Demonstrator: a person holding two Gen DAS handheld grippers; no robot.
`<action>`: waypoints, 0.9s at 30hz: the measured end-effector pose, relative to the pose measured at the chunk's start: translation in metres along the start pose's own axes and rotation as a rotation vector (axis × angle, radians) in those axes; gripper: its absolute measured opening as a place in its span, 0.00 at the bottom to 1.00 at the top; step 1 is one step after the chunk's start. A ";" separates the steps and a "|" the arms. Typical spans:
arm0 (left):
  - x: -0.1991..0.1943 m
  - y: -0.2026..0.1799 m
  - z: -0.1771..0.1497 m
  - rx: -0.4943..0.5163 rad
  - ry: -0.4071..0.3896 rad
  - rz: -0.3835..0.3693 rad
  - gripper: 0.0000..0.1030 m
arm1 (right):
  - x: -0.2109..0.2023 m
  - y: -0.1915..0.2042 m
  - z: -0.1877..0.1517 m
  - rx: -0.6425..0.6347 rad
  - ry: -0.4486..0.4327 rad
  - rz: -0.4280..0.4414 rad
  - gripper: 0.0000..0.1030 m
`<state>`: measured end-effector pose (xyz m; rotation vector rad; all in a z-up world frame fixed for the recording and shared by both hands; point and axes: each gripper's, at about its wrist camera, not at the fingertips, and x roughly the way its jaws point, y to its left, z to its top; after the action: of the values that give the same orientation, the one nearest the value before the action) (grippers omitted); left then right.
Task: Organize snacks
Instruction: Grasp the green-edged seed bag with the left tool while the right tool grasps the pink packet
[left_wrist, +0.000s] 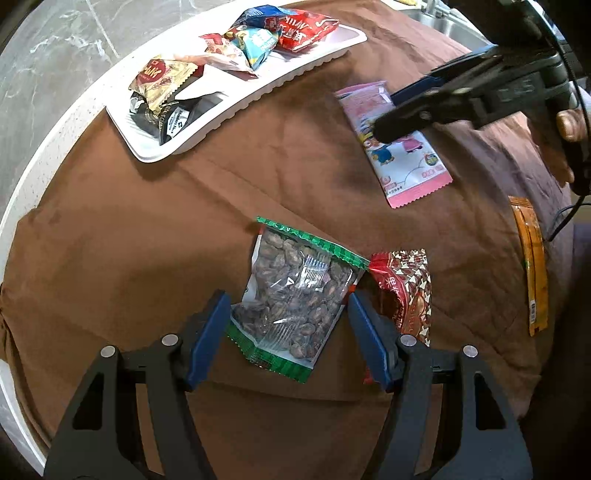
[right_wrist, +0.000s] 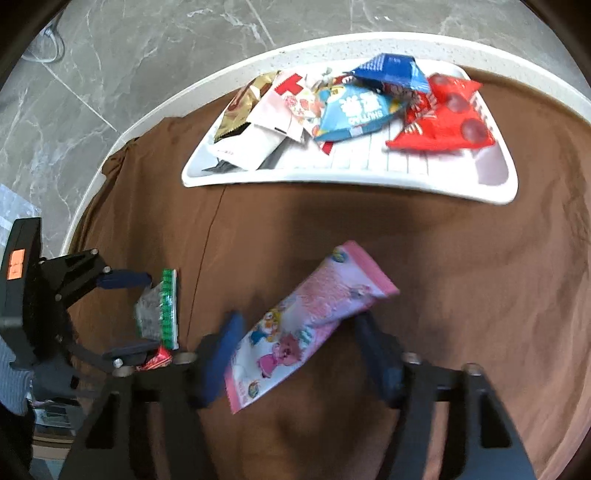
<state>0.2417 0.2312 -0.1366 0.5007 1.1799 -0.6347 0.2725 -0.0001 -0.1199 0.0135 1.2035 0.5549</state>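
A clear bag of nuts with green edges (left_wrist: 291, 295) lies on the brown cloth between the blue pads of my open left gripper (left_wrist: 286, 325); it also shows in the right wrist view (right_wrist: 159, 314). A red patterned packet (left_wrist: 406, 291) lies just right of it. A pink cartoon packet (right_wrist: 295, 325) lies on the cloth between the fingers of my open right gripper (right_wrist: 295, 354); in the left wrist view the packet (left_wrist: 399, 147) lies under that gripper (left_wrist: 406, 118). A white tray (right_wrist: 332, 181) holds several snack packets.
An orange stick packet (left_wrist: 533, 266) lies at the right of the brown cloth (left_wrist: 147, 258). The round white table rim (left_wrist: 33, 177) borders the cloth, with grey marble floor (right_wrist: 129, 55) beyond. The tray also shows in the left wrist view (left_wrist: 236, 114).
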 end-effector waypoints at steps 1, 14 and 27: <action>0.000 0.001 0.000 -0.010 0.001 -0.004 0.63 | 0.001 0.001 0.001 -0.017 0.001 -0.016 0.34; -0.011 0.000 -0.009 -0.149 -0.051 -0.069 0.41 | -0.007 -0.006 0.000 -0.021 -0.024 0.118 0.21; -0.007 -0.003 -0.005 -0.124 -0.038 -0.045 0.40 | 0.003 0.005 -0.005 -0.036 0.025 0.145 0.44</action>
<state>0.2349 0.2336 -0.1315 0.3568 1.1891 -0.6028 0.2668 0.0041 -0.1235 0.0638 1.2225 0.7058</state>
